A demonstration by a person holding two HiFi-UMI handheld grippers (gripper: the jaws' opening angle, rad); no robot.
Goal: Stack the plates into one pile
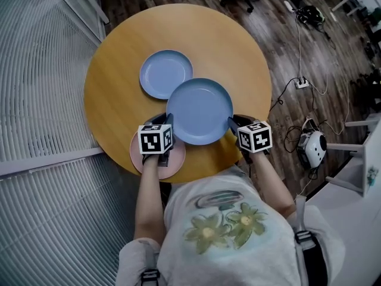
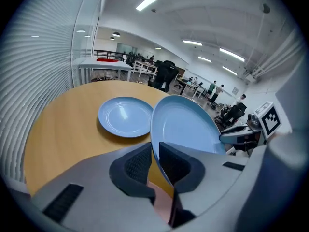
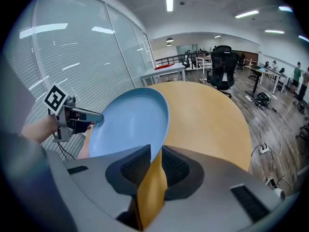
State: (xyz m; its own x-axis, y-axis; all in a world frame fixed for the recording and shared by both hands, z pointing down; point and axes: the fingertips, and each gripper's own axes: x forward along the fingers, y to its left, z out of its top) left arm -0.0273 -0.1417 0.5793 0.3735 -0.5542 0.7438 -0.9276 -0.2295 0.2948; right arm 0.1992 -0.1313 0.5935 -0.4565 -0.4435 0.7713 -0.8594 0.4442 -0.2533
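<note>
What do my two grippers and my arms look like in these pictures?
The left gripper and right gripper are alike: a light grey body, two black jaws with ribbed pads, and a white cube printed with black square markers. The forearms are bare; the person wears a short-sleeved pale T-shirt with a green and yellow flower print.

No words, numbers or brand names can be read. The only markings are black-and-white square code patterns on the marker cube (image 1: 155, 139) of the left gripper (image 1: 169, 121) and the matching cube (image 1: 255, 136) of the right gripper (image 1: 233, 121).
</note>
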